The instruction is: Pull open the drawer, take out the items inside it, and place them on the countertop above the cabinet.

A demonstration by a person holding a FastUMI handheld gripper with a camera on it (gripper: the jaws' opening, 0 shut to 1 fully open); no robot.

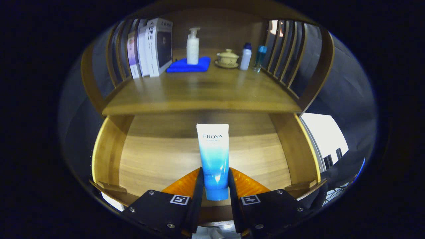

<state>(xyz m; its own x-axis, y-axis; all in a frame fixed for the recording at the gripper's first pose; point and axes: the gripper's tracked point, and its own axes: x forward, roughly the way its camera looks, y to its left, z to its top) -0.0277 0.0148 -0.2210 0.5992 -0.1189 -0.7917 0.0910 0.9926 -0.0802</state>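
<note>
Gripper view: we see the tongs (215,182) closed on a blue-and-white cosmetic tube (213,156), both fingers pressing its lower body near the cap end. The tube's long axis runs straight ahead along the fingers, its crimped end pointing away from us over the open drawer (109,146), whose wooden floor lies beneath it. The counter (206,96) sits above and beyond the drawer, so we judge the coming move to be up and forward. On the counter's far end stand books (151,46), a pump bottle (192,46) on a blue cloth (189,66), a lidded cup (227,58) and two small bottles (246,56); its near part is where we would set the tube.
</note>
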